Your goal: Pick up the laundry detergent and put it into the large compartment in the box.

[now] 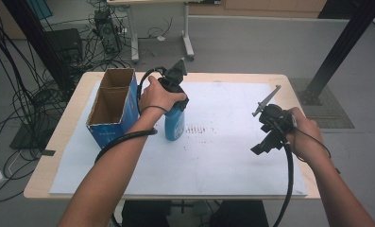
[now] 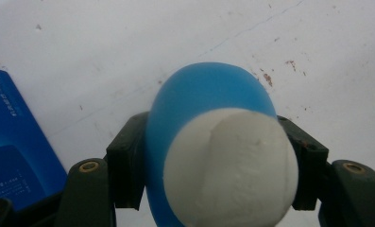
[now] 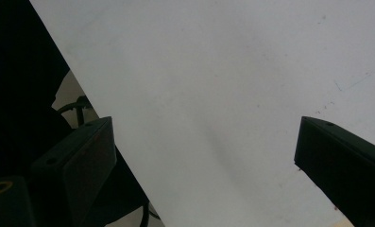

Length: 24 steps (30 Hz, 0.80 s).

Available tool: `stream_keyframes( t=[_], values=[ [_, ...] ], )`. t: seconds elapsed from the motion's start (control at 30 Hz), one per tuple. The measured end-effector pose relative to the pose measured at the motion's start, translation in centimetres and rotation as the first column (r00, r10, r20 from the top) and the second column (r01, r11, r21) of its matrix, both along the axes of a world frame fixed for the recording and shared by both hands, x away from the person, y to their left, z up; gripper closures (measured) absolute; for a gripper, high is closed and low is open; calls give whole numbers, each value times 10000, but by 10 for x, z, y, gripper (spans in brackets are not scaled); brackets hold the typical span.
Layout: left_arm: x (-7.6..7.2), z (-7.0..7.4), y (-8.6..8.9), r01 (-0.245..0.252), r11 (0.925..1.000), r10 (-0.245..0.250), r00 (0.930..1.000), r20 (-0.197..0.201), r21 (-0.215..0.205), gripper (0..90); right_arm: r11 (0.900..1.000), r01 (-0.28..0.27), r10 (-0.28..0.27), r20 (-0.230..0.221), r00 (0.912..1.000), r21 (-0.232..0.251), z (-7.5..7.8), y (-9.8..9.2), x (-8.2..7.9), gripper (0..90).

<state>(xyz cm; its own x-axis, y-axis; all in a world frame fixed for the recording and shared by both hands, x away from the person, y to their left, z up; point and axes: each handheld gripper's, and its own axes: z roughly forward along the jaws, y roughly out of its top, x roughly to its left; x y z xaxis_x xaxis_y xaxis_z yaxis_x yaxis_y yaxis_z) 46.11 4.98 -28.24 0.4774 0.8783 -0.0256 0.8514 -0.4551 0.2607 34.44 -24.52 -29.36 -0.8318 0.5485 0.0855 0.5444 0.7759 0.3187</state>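
A blue bottle [image 1: 174, 125] with a white cap [image 2: 232, 165] stands upright on the white sheet [image 1: 213, 151], just right of an open blue carton [image 1: 110, 109]. My left gripper [image 1: 176, 109] comes down on it from above and is shut on the bottle's upper part [image 2: 208, 94], a black pad pressing on each side. In the left gripper view the carton's blue wall [image 2: 15, 146] is close at the left. My right gripper [image 1: 265, 142] hangs over the right part of the sheet, open, its jaws wide apart with nothing between them [image 3: 204, 151].
The sheet covers most of a wooden table [image 1: 72, 118]. Beyond the table lie cables and equipment on the floor [image 1: 100, 33], and a black post [image 1: 341, 47] rises at the far right. The sheet's edge and a dark drop beyond it [image 3: 24, 94] are in the right gripper view.
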Motion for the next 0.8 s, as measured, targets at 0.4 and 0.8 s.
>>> stream_keyframes(
  t=[0.4, 0.8],
  values=[
    [0, 0, 0, -6, 10000, 6, 10000, 0, 19, 376, 10000, -45, 45, 4, 10000, -31, 0, -1, 1, 57],
    [0, 0, 0, -5, 10000, 5, 10000, -29, 32, 376, 10000, -9, 9, -34, 10000, 20, -1, 0, 1, 57]
  ],
)
